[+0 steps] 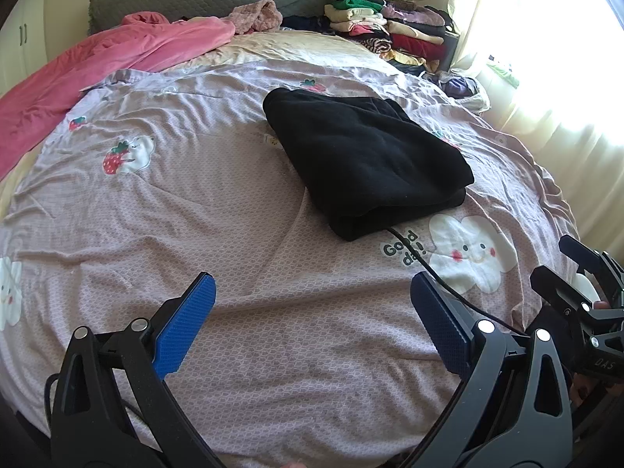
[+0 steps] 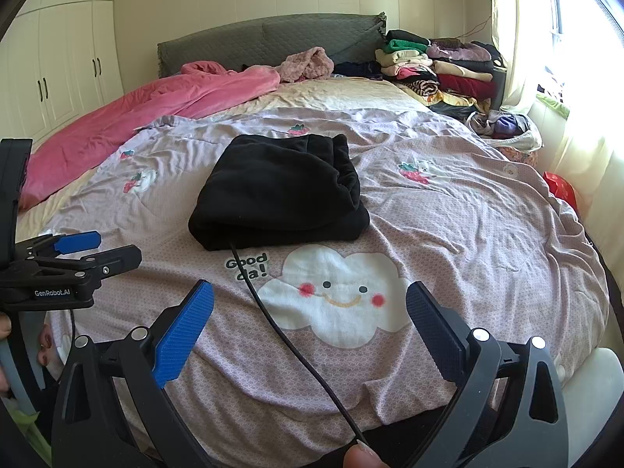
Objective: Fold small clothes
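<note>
A folded black garment (image 1: 362,163) lies on a bed (image 1: 241,234) spread with a pale pink quilt cover printed with strawberries and smiling clouds. It rests flat near the middle of the cover, just beyond the "Good day!" lettering (image 1: 401,251) and the large cloud print (image 2: 343,292) (the same bundle shows at centre in the right wrist view, its rolled edge facing the camera).

The left hand-held gripper (image 1: 312,308) hovers low over bare quilt cover, its blue-padded fingers (image 1: 187,327) spread wide with nothing between them. The right hand-held gripper (image 2: 310,312) is likewise spread wide and empty above the cloud print, well short of the garment. Each device appears at the edge of the other's view: the right one at the right rim of the left wrist view, the left one at the left rim of the right wrist view.

A thin black cable (image 2: 288,335) runs from under the garment's near edge across the lettering toward the camera. A fingertip (image 2: 360,456) shows at the bottom of the right wrist view.

Beyond, a pink blanket (image 1: 97,66) is heaped along the left side, a grey quilted headboard (image 2: 273,43) stands behind, and a stack of folded clothes (image 1: 390,23) sits at the far right corner beside a bright curtained window (image 1: 546,58). White wardrobe doors (image 2: 54,70) line the left wall.
</note>
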The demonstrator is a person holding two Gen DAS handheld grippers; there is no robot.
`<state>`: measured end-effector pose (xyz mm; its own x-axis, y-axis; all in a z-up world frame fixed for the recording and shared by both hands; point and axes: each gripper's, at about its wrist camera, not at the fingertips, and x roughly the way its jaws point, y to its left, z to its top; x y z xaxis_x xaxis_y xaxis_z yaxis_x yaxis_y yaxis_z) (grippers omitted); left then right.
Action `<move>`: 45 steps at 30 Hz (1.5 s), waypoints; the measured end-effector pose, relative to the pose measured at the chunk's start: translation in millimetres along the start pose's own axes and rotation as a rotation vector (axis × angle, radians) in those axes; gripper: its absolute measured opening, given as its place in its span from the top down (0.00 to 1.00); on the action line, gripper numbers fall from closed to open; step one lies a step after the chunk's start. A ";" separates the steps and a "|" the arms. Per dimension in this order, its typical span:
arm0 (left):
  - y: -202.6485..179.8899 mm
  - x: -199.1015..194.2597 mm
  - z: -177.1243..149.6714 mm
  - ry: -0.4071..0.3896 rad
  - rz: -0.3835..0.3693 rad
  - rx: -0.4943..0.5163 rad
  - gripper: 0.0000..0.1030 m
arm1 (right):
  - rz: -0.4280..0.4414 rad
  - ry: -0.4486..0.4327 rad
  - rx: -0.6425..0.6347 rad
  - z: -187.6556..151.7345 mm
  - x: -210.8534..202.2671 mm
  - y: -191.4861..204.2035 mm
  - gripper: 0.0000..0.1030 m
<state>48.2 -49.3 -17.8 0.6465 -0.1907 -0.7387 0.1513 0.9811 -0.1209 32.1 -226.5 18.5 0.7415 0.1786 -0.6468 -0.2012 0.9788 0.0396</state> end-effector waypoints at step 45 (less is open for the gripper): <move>253.7 -23.3 36.3 0.001 0.426 -0.432 0.09 | -0.593 0.015 0.384 -48.2 -38.1 -237.4 0.05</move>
<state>98.7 202.9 -7.3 0.5830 0.2213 -0.7818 -0.4378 0.8961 -0.0728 20.8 -470.5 -3.0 0.6465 -0.3950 -0.6527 0.4764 0.8773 -0.0590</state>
